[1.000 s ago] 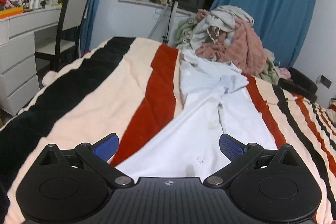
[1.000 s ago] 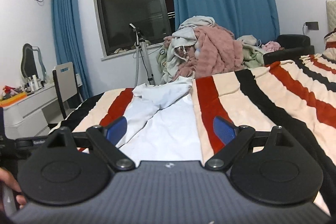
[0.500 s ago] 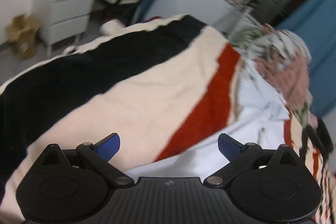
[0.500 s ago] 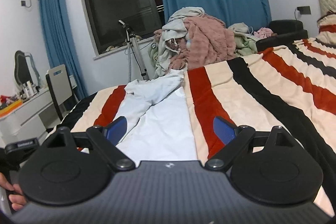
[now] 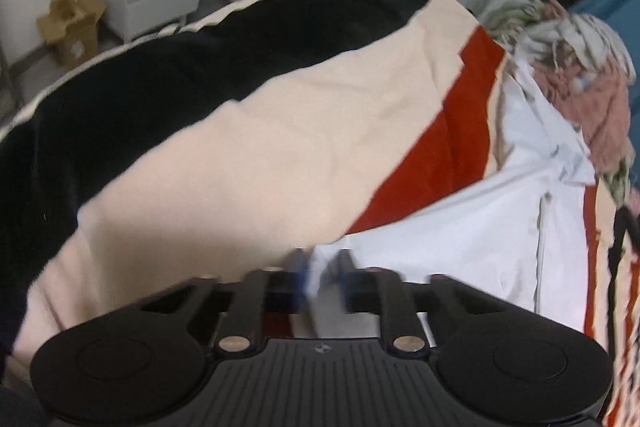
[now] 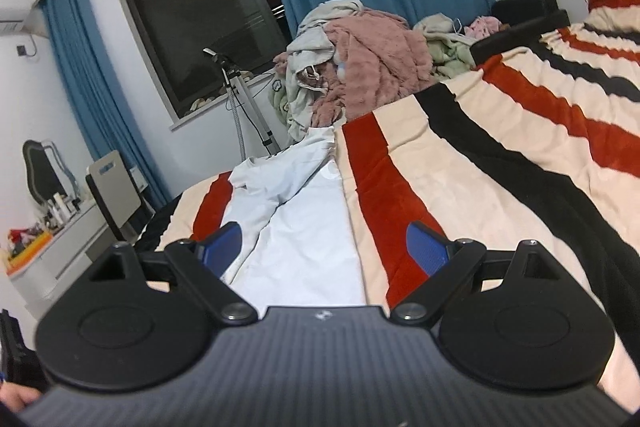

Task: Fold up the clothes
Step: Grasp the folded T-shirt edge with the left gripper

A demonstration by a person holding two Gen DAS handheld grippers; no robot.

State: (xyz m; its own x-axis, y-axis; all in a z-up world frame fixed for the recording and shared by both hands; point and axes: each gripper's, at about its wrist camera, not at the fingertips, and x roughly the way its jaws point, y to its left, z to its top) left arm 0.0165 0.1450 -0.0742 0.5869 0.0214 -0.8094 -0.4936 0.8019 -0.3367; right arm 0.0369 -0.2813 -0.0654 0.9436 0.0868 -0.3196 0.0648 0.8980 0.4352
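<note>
Covering nearly all of both views is a bed (image 6: 500, 163) under a blanket striped in cream, red and black. At its far end, below a dark window with blue curtains, sits a heap of clothes (image 6: 352, 67), pink and pale green among them. Lying lengthwise on the blanket, between that heap and the two tools, is a white shirt (image 5: 480, 227), spread mostly flat, with a button placket running along it and bunched, creased cloth toward the heap. It looks thin, light and limp, so by my judgement it will sag and slide on the plush blanket, and corners and hem edges are the places to take hold, with the cloth kept taut between two grips. The left gripper (image 5: 320, 269) is low at the near corner of the shirt, its jaws drawn close together with a fold of white cloth pinched between them; the picture is blurred here, so the depth of the bite is unclear. The right gripper (image 6: 324, 247) hangs above the near end of the shirt, its jaws spread wide and holding nothing, one blue pad over white cloth and the other over a red stripe.
</note>
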